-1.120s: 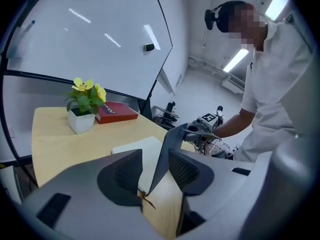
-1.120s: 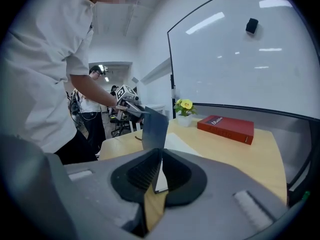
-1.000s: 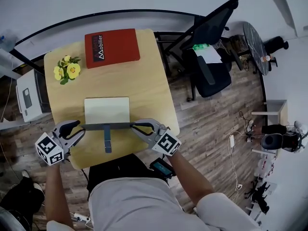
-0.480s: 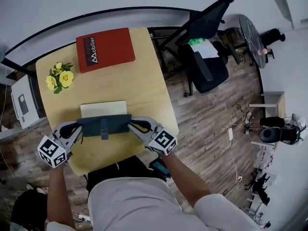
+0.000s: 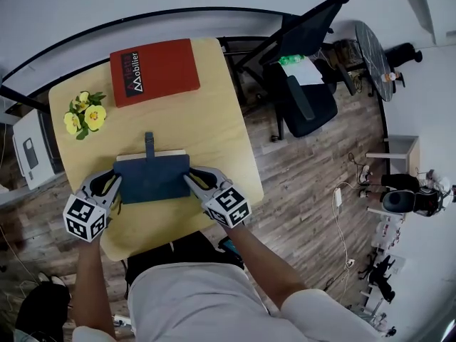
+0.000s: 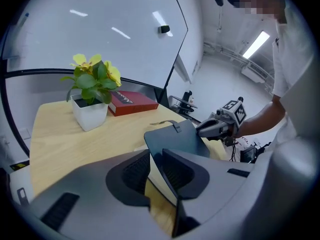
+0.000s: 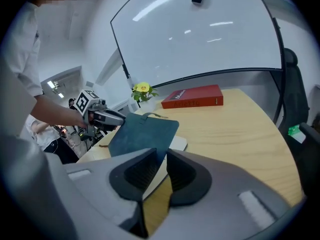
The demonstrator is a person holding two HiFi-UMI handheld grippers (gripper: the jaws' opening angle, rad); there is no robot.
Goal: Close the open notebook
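Note:
The notebook's dark blue cover (image 5: 152, 179) is folded far over its white pages (image 5: 153, 152) and slopes low above them. Its strap (image 5: 149, 143) points away from me. My left gripper (image 5: 116, 184) pinches the cover's left edge and my right gripper (image 5: 191, 179) pinches its right edge. Both pairs of jaws have just been opening slightly, with the cover (image 6: 177, 139) still between them. In the left gripper view the thin cover runs between narrow jaws (image 6: 155, 166). The right gripper view shows the same cover (image 7: 142, 131) between its jaws (image 7: 161, 169), with a page corner (image 7: 179, 144) beneath.
A red book (image 5: 154, 71) lies at the far side of the wooden table (image 5: 221, 141). A yellow flower in a white pot (image 5: 84, 115) stands at far left. A black office chair (image 5: 310, 98) stands to the right of the table.
The cover went from standing on edge to lying tipped forward over the pages, and its strap flipped from the near side to the far side. Both grippers moved forward and down with it.

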